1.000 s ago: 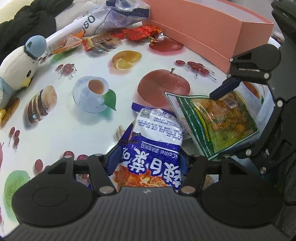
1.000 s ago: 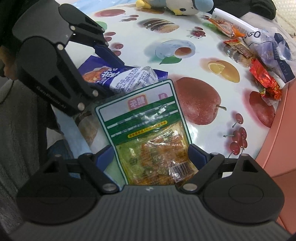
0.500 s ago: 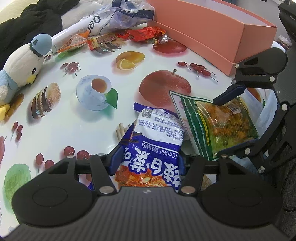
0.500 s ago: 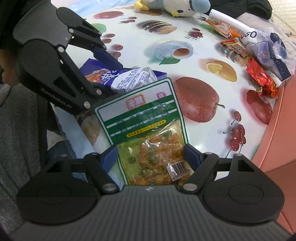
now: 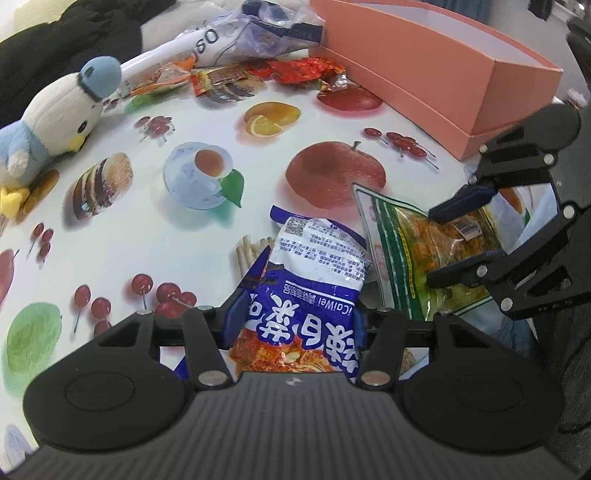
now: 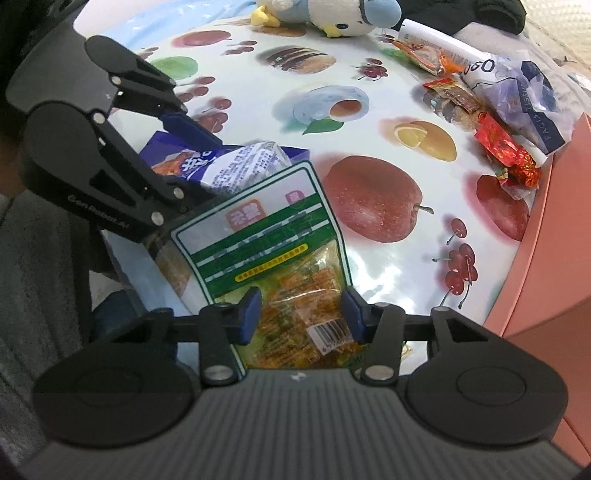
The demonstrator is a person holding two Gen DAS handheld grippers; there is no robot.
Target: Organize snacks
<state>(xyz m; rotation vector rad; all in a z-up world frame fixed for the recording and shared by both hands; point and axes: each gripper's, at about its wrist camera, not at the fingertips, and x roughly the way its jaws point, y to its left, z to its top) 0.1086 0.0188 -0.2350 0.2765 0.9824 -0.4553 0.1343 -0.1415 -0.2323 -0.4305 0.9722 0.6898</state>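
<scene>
At the near edge of the fruit-printed worktop [image 5: 155, 229], the left tongs [image 5: 295, 314] were clamped on a blue-and-white snack packet [image 5: 314, 280], whose lower end sat between the blue pads while its printed upper end projected forward over the worktop. Immediately to their right, the right tongs [image 6: 301, 314] were clamped on a green snack pouch [image 6: 258, 240] with a clear window showing orange contents; the pads pressed its barcode end, and its green-banded top pointed away from the tongs. The two packets lay just beside each other, the pouch's upper corner overlapping the blue packet in the right wrist view. Ahead of the right tongs and to their right stood an open pink box [image 5: 461, 70], its wall bordering the worktop. Far ahead of the left tongs, at the box's far end, lay a cluster of loose snacks: a red foil packet [image 5: 303, 70], brownish wrapped pieces [image 5: 221, 83] and a crumpled clear bag [image 5: 266, 33]. A plush bird [image 5: 59, 118] with a blue cap rested ahead and to the left of the left tongs.
</scene>
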